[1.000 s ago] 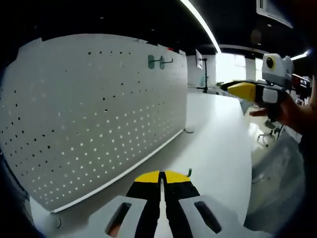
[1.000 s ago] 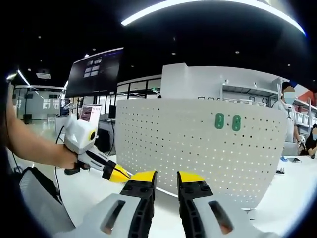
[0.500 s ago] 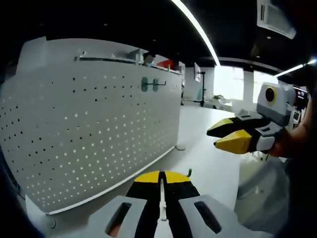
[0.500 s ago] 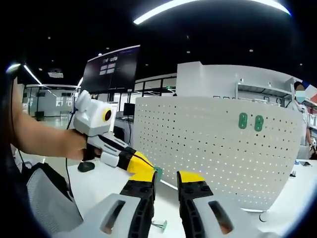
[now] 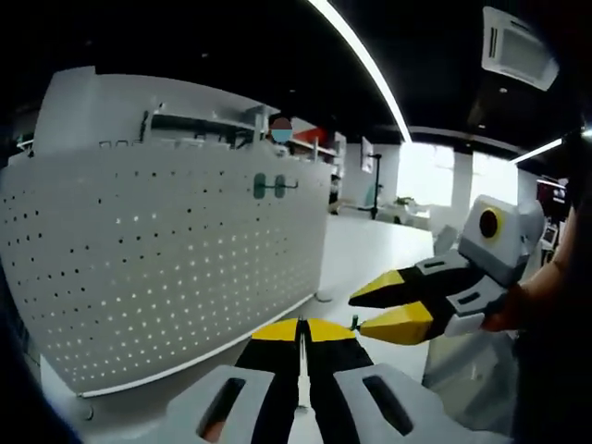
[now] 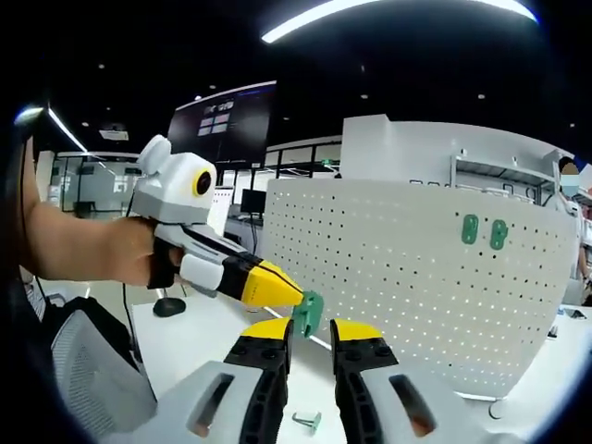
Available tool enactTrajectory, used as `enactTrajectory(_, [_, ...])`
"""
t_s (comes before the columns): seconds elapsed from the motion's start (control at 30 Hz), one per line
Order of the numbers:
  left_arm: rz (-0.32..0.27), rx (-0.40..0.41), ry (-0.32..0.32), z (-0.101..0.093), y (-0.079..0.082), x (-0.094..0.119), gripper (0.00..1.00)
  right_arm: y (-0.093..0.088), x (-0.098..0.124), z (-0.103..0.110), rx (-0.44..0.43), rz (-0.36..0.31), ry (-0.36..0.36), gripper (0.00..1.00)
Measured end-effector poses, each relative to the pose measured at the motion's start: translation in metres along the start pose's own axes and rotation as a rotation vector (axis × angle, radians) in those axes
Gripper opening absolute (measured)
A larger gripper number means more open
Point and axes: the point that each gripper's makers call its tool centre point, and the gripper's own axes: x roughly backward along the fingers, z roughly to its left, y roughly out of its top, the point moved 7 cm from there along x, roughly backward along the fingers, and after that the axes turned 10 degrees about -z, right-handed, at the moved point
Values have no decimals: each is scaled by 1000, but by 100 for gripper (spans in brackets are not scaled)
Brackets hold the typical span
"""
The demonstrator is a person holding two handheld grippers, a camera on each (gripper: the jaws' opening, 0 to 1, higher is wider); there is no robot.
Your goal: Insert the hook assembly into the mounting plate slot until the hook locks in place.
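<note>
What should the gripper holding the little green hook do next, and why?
Probably carry it toward the white pegboard. The left gripper is shut on the green hook, but holds it in the air, apart from the board. Two green hooks already hang high on the board, and one more hook lies on the table. The right gripper, jaws open, holds nothing.

**Handheld grippers: white shells, black jaws, yellow tips**

The left gripper [image 5: 300,330] has a white moulded body with two slotted openings, black jaw arms studded with small screws, and yellow tip pads. The right gripper [image 6: 311,330] is built alike. Seen from the side, each has a white housing, a black-and-white jaw section and wedge-shaped yellow tips. Bare forearms show, with no sleeve visible.
</note>
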Motion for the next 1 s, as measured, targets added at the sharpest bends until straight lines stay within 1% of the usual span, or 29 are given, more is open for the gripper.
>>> enactTrajectory(0.27, [-18,-1,-34,-13,8,-4,1,1,1,0,3,-5,-1,15])
enactTrajectory(0.5, [-19,2,-52,-18,10,-8,1,6,2,-2,10,-21,-7,14])
enactTrajectory(1.0, [-16,9,-71,-23,10,-9,1,3,2,-3,26,-11,-10,6])
